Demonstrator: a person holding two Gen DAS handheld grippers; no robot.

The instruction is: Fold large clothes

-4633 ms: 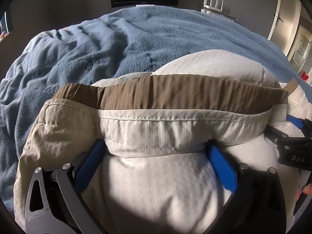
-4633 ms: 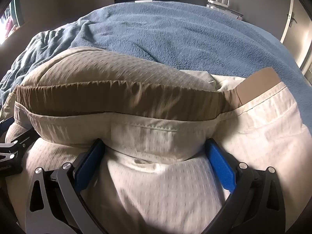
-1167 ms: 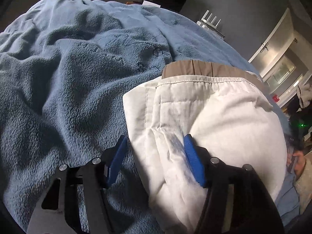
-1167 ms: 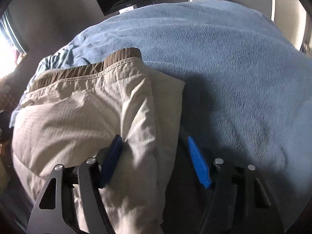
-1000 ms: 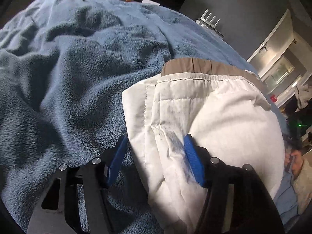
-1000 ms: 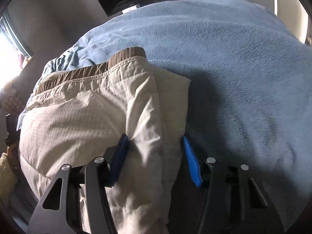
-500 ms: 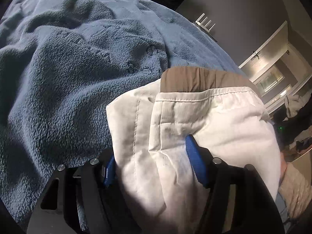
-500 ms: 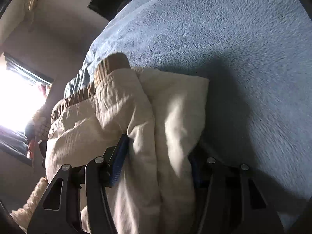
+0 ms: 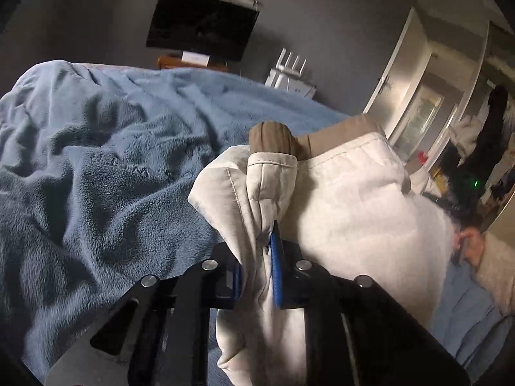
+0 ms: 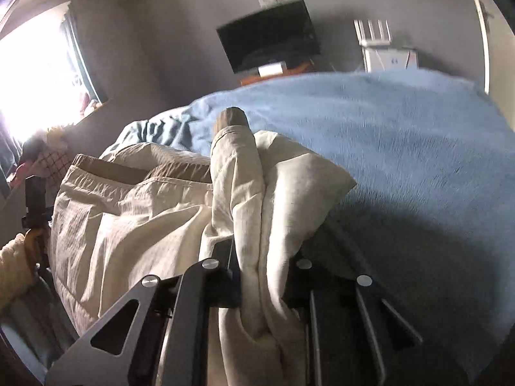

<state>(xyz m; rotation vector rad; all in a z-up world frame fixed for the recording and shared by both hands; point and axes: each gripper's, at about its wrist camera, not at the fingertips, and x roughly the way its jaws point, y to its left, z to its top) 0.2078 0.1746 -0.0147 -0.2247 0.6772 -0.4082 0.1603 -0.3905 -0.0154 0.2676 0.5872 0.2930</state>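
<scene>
1. My left gripper (image 9: 257,273) is clenched on the cream garment (image 9: 354,218); a bunched seam and the brown waistband (image 9: 270,135) rise straight ahead of its blue pads (image 9: 276,273).
2. My right gripper (image 10: 260,276) is likewise clamped on a thick gather of the same garment (image 10: 128,225), with folded layers standing up between its jaws and spilling off to its left.
3. The garment hangs between the two claws, apparently lifted off the blue blanket (image 9: 96,177), which spreads ahead of and to the left of the left claw, and ahead of and to the right of the right one.
4. I judge the cloth to be soft, light and limp: it sags and wrinkles, so it will droop wherever unsupported.
5. The layers may slide against each other, so I want both claws biting through all of them near the stitched waistband edge, where the seam gives firmer purchase.
6. A TV (image 9: 202,25) hangs on the wall beyond.
</scene>
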